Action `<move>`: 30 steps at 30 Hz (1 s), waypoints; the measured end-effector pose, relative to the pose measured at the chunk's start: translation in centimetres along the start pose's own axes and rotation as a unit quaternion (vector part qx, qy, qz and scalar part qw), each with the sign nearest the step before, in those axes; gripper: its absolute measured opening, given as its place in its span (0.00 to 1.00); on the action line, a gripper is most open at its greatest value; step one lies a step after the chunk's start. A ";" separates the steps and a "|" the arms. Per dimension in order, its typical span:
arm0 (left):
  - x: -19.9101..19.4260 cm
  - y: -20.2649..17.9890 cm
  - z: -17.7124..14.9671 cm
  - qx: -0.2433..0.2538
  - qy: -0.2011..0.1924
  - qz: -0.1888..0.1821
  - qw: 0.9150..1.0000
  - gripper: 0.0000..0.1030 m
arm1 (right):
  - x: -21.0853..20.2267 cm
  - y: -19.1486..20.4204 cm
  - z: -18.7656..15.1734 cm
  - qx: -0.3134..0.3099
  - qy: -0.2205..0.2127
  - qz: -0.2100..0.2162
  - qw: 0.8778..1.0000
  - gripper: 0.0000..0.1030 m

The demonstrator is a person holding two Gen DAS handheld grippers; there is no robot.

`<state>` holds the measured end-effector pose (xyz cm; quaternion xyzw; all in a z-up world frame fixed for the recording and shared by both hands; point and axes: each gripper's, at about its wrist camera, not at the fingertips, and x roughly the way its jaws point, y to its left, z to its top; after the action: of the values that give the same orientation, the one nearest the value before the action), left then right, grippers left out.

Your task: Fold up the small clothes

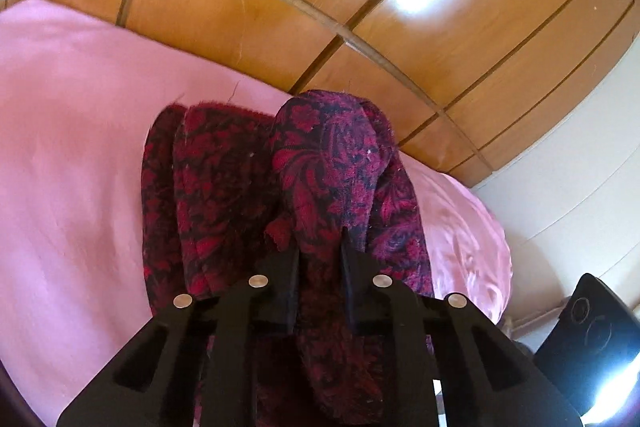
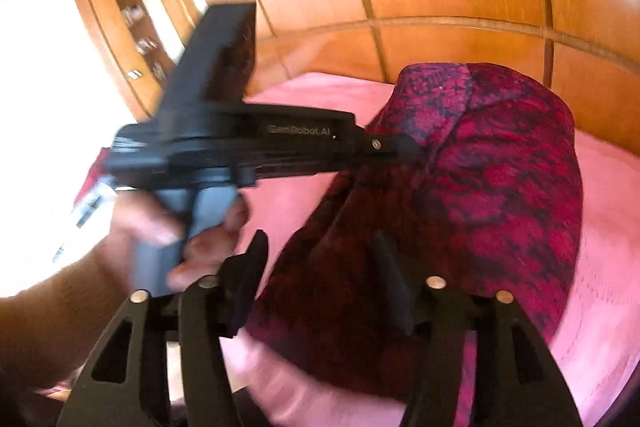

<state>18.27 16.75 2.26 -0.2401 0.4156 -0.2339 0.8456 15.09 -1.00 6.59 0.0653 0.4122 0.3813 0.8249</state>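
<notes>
Left gripper [image 1: 320, 247] clamped the patterned garment [image 1: 332, 163], lifting a fold | right gripper [image 2: 320, 279] gaped, gripping nothing | pink bedsheet [image 1: 68, 131] beneath.

— Where does the left wrist camera look from?
— Close above the patterned cloth [image 1: 332, 163], angled down at the pink bedspread [image 1: 72, 131] and wooden panelling [image 1: 360, 7].
— And the right?
— Equally close, from beside; both share cloth, bedspread and panelling.

Pale lettering reading "GenRobot.AI" runs along the left gripper [image 2: 404, 143]'s black body, slightly blurred.
</notes>
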 end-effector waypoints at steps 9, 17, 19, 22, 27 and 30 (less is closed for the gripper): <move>-2.5 -0.4 -0.6 0.015 -0.015 0.026 0.999 0.14 | -4.8 -7.1 -0.7 0.074 -0.030 -0.055 0.995 0.54; -4.5 3.7 -1.9 -0.020 -0.019 0.116 0.993 0.14 | 1.9 -4.1 -0.1 0.012 0.007 -0.065 0.998 0.52; -3.1 5.2 -3.2 -0.040 -0.003 0.138 0.990 0.15 | 3.7 -4.0 -0.3 0.007 0.019 -0.079 0.997 0.52; -2.6 4.7 -4.2 -0.040 -0.021 0.146 0.988 0.15 | 5.8 -5.3 -0.6 0.019 0.027 -0.100 0.994 0.50; -2.4 2.4 -4.4 -0.004 -0.041 0.188 0.981 0.16 | 3.3 -7.2 0.4 0.048 0.033 -0.047 0.997 0.48; -2.4 1.9 -4.7 0.001 -0.049 0.201 0.978 0.16 | 0.5 -7.7 3.1 0.067 -0.005 -0.024 0.997 0.51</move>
<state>13.53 18.65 0.02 -0.1625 0.4130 -0.0477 0.8949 21.95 -5.35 5.03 0.1121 0.4342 0.3327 0.8296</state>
